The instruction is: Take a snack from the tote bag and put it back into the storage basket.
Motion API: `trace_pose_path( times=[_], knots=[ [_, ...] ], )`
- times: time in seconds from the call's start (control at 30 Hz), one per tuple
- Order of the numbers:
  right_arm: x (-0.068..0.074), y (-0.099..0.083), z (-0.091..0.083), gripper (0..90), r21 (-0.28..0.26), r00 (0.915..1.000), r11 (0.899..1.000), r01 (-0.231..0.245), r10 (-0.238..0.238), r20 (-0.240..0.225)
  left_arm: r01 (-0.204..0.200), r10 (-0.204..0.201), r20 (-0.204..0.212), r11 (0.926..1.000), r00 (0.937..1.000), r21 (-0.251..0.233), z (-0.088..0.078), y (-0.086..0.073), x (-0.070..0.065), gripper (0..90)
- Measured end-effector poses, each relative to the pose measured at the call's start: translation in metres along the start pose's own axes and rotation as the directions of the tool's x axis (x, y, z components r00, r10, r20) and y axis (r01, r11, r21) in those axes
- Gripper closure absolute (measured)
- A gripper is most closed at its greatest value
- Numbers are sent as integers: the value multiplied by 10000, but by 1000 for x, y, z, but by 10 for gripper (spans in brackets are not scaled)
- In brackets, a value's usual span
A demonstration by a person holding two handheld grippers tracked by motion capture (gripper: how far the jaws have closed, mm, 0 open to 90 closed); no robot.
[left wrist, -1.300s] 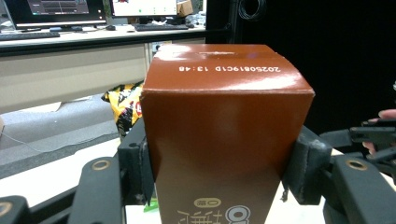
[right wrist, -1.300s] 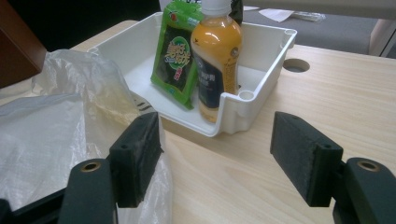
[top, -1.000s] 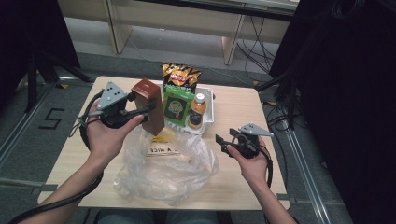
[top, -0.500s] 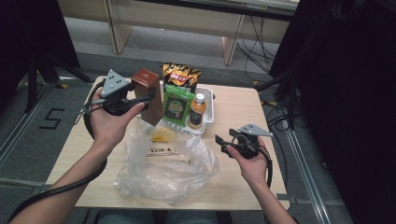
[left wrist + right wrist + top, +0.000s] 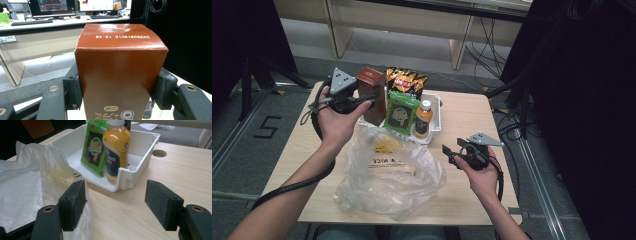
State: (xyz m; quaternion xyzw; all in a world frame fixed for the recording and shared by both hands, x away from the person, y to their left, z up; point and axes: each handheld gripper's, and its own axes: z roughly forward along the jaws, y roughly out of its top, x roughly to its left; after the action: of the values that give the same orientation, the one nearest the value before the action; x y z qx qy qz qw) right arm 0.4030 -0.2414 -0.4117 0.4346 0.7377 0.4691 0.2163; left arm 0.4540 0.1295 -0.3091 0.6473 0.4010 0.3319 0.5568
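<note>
My left gripper point(image 5: 364, 97) is shut on a tall brown carton point(image 5: 372, 90) and holds it upright in the air by the left rear corner of the white tray point(image 5: 438, 124). In the left gripper view both pads point(image 5: 75, 86) press the sides of the carton point(image 5: 120, 72). My right gripper point(image 5: 448, 154) stands open over the bare table to the right of a clear plastic bag point(image 5: 387, 175). In the right gripper view my right gripper point(image 5: 116, 205) has nothing between its jaws and faces the tray point(image 5: 140, 162).
The tray holds an orange drink bottle point(image 5: 423, 117) and a green snack packet point(image 5: 401, 112); a black and orange chip bag point(image 5: 406, 80) leans behind them. The bottle point(image 5: 116, 147), the packet point(image 5: 93, 147) and the crumpled bag point(image 5: 30, 185) lie ahead of the right gripper.
My left hand has carried the brown carton away from above the bag, toward the back of the table beside the tray. The right hand has kept still.
</note>
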Motion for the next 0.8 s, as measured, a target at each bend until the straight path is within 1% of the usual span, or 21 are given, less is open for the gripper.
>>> trace_pose_path(
  times=[0.07,0.13,0.17,0.2,0.23,0.27,0.3,0.37,0.4,0.47,0.5,0.53,0.57,0.6,0.67,0.7,0.73,0.77,0.8],
  knots=[
    [0,0,0,338,51,10000,10000,35,-35,40,30,-30,-24,10000,10000,-21,4,0,2,380],
    [0,-1,1,339,14,9999,10000,57,-57,-96,58,-58,-100,10000,9999,-34,8,0,3,379],
    [1,-1,2,340,26,9998,9999,-144,145,-111,58,-58,-141,10000,9999,-35,10,-1,4,379],
    [1,-1,2,341,-17,9999,10000,-64,64,-87,62,-63,-184,10000,9998,-15,13,-1,5,379],
    [3,-2,2,342,24,9995,9996,-290,290,-130,61,-61,-201,10000,9998,9,15,-2,5,379],
    [3,-2,2,343,29,9995,9996,-279,279,-122,83,-83,-234,10000,9997,1,17,-2,6,379],
    [2,-1,1,344,50,9998,9999,-150,150,-99,85,-84,-274,10000,9996,33,20,-3,6,379],
    [3,-1,1,345,61,9996,9996,-258,259,-130,87,-87,-296,10000,9995,24,25,-5,8,379],
    [2,-2,2,346,8,9998,9999,-155,155,-120,108,-107,-317,9999,9994,45,27,-6,8,378],
    [3,-1,2,346,101,9994,9994,-318,320,-134,109,-105,-389,9999,9992,107,32,-7,10,379],
    [3,-1,2,346,83,9994,9995,-313,314,-121,129,-124,-415,9999,9991,116,35,-8,10,378],
    [2,-2,3,346,-13,9999,9999,-121,121,-90,121,-114,-442,9998,9990,146,37,-9,11,378],
    [2,-1,2,346,63,9998,9998,-170,171,-114,68,-60,-446,9998,9990,189,40,-10,11,378],
    [4,-2,2,345,110,9986,9987,-496,497,-156,98,-87,-483,9997,9988,221,42,-12,11,378],
    [1,-1,2,345,0,9999,10000,-40,40,-133,77,-62,-518,9996,9986,286,47,-14,13,378],
    [1,-1,1,345,71,9998,9999,-90,91,-198,119,-100,-561,9994,9984,328,49,-15,13,378],
    [0,-1,1,345,-4,9999,10000,34,-34,-136,106,-84,-607,9993,9981,362,51,-17,14,378],
    [2,-1,1,346,102,9995,9996,-245,247,-187,93,-66,-649,9991,9979,411,53,-19,14,378],
    [2,-1,0,345,195,9996,9994,-272,274,-119,69,-38,-686,9989,9976,460,54,-20,15,378]
  ],
)
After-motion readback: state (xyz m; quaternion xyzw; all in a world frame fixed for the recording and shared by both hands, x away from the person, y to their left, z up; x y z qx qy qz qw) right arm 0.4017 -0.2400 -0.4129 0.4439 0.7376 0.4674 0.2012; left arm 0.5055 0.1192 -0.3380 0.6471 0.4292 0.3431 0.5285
